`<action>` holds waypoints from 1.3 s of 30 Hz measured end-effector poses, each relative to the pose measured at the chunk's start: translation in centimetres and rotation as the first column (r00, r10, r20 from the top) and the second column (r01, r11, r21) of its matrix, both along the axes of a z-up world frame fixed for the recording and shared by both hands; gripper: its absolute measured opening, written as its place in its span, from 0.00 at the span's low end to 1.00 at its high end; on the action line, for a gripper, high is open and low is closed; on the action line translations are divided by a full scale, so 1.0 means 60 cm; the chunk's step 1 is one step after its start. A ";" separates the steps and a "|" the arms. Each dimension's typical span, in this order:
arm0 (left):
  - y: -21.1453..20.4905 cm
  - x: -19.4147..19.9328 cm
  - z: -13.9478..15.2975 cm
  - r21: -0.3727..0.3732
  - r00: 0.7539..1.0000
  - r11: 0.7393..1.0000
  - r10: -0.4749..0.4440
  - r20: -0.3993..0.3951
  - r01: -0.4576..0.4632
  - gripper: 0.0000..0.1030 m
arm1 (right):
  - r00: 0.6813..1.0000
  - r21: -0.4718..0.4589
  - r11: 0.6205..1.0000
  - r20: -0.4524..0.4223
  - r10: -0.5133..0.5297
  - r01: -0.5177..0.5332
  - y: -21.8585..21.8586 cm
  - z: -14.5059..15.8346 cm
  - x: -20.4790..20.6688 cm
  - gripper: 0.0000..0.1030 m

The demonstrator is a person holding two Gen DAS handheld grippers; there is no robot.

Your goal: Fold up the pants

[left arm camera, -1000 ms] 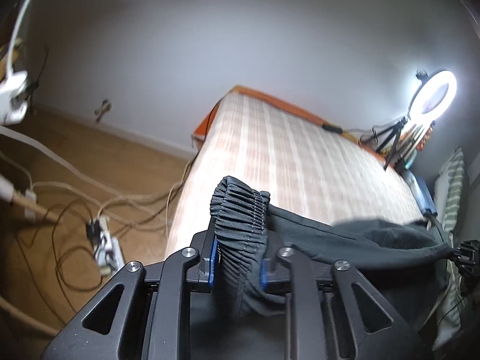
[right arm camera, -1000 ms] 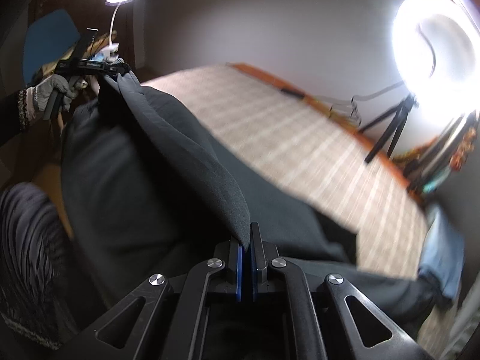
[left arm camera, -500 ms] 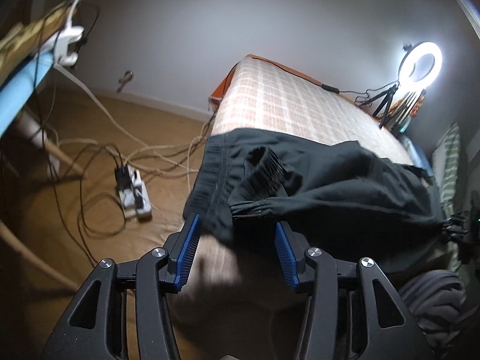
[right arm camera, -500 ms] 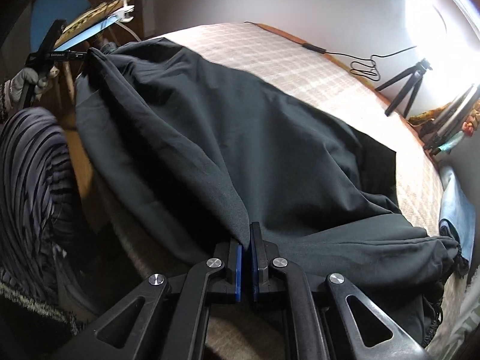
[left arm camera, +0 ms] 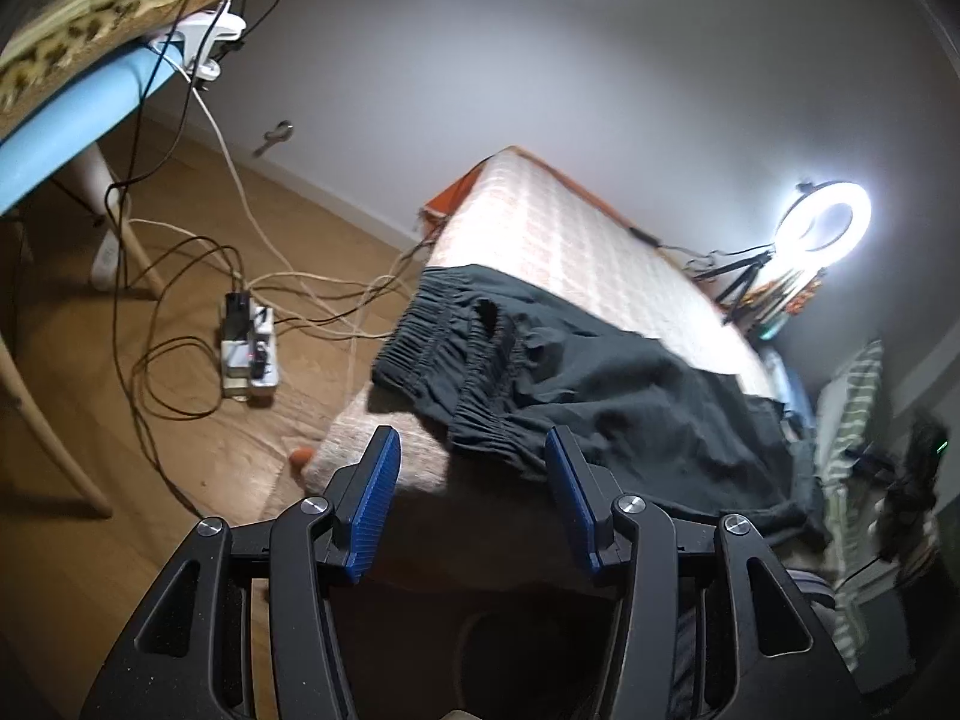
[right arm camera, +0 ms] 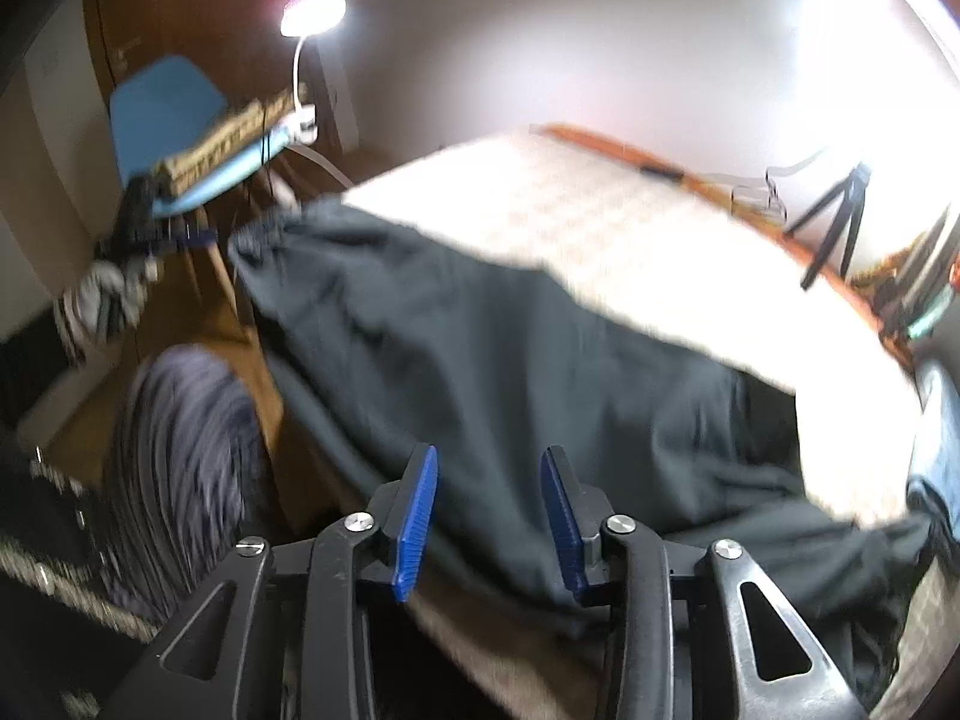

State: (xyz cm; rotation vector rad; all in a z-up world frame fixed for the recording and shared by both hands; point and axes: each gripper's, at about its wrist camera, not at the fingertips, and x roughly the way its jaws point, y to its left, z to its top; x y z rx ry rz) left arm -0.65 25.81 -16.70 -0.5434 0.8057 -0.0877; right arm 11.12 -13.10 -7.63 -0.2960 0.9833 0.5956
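Dark grey pants (left arm camera: 600, 384) lie spread across the near end of a checked bed (left arm camera: 576, 240), with the gathered elastic waistband (left arm camera: 420, 342) at the bed's left edge. My left gripper (left arm camera: 472, 438) hovers just short of the waistband, open, its blue pads apart with no cloth between them. In the right wrist view the pants (right arm camera: 510, 360) drape over the bed's near corner. Above them the jaws of my right gripper (right arm camera: 490, 455) are opening, and the pads do not press on the cloth.
On the wooden floor left of the bed lie a power strip (left arm camera: 249, 348) and tangled cables. A blue chair (left arm camera: 60, 114) stands at far left. A ring light (left arm camera: 825, 225) on a tripod glows beyond the bed. A person's striped clothing (right arm camera: 186, 450) is close by.
Both grippers have let go of the pants, which now lie flat on the bed. The left gripper drew back from the waistband. The right gripper rose and its jaws parted.
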 end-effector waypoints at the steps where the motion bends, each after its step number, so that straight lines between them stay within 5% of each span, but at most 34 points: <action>1: -0.003 0.009 -0.002 0.015 1.000 1.000 -0.001 -0.009 0.001 0.48 | 1.000 0.015 1.000 0.008 0.001 -0.001 0.021 -0.002 0.013 0.42; 10: -0.042 0.102 0.011 0.194 0.996 0.977 -0.084 -0.019 0.087 0.48 | 0.994 0.048 0.994 -0.019 0.104 -0.103 0.172 -0.056 0.169 0.47; 19: -0.068 0.144 -0.023 0.235 0.989 0.962 -0.121 -0.084 0.138 0.47 | 0.970 0.063 0.979 -0.137 0.201 -0.194 0.282 -0.171 0.261 0.50; 25: -0.078 0.136 -0.030 0.292 0.989 0.945 -0.129 -0.072 0.145 0.15 | 0.954 0.041 0.967 -0.162 0.253 -0.250 0.352 -0.221 0.275 0.54; 32: -0.071 0.120 -0.011 0.294 0.992 0.949 -0.126 0.015 0.116 0.07 | 0.935 -0.015 0.946 -0.159 0.316 -0.323 0.385 -0.238 0.251 0.04; 39: -0.064 0.129 0.020 0.339 0.991 0.938 -0.100 0.091 0.064 0.06 | 0.957 0.015 0.959 -0.050 0.284 -0.284 0.376 -0.185 0.253 0.00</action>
